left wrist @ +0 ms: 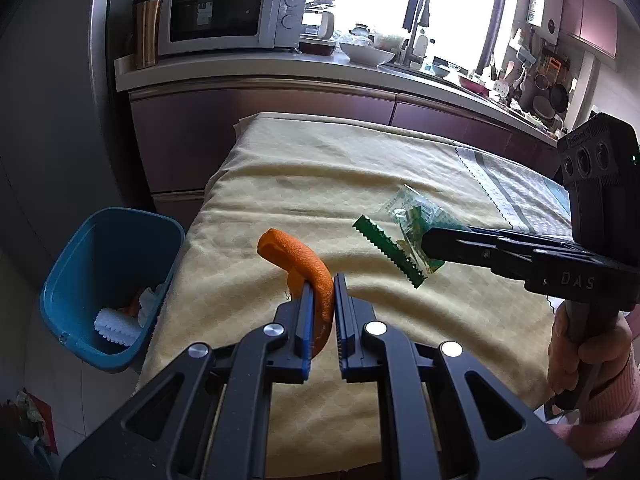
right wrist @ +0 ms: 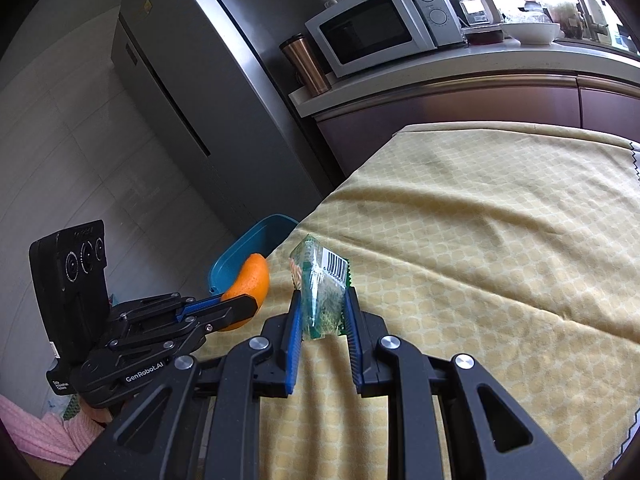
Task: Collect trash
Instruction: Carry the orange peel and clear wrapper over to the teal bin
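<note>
My left gripper (left wrist: 323, 282) is shut on a curved orange peel (left wrist: 298, 258) and holds it above the left part of the yellow tablecloth (left wrist: 320, 168). The peel also shows in the right wrist view (right wrist: 250, 280). My right gripper (right wrist: 322, 298) is shut on a green and clear plastic wrapper (right wrist: 322, 288), held above the cloth; it also shows in the left wrist view (left wrist: 404, 228). A blue trash bin (left wrist: 100, 280) stands on the floor left of the table, with white and orange scraps inside. Its rim shows in the right wrist view (right wrist: 256, 236).
A kitchen counter (left wrist: 256, 68) runs behind the table with a microwave (left wrist: 228, 16), a metal mug (left wrist: 146, 30), bowls and a sink. A grey fridge (right wrist: 192, 92) stands to the left. A patterned cloth (left wrist: 516, 188) covers the table's right end.
</note>
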Tool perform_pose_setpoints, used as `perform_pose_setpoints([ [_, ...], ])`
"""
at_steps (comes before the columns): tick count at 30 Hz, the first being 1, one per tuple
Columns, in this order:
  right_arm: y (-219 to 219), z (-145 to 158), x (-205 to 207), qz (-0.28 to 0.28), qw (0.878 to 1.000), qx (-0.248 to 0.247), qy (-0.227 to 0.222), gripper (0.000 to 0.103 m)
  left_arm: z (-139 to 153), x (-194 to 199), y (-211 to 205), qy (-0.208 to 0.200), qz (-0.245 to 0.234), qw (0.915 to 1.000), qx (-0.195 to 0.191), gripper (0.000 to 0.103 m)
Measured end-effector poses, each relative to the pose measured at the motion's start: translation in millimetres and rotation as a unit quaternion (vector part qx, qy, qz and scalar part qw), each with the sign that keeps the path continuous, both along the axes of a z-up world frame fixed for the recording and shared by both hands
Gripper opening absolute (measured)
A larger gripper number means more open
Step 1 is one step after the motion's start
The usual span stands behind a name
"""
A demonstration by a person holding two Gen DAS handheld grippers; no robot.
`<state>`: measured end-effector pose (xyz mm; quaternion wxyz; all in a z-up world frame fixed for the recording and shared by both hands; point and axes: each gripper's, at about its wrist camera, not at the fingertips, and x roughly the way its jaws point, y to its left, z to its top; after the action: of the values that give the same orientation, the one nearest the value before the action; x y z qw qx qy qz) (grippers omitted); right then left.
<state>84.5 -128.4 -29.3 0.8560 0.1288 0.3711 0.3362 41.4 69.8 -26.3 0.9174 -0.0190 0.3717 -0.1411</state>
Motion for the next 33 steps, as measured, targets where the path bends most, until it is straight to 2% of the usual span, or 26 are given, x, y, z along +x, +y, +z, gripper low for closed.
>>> perform_pose_setpoints([
  [33, 40, -3, 9, 0.035, 0.999, -0.013, 0.002, 0.019, 3, -1, 34, -0.005, 0.037, 0.9993, -0.008, 0.01],
])
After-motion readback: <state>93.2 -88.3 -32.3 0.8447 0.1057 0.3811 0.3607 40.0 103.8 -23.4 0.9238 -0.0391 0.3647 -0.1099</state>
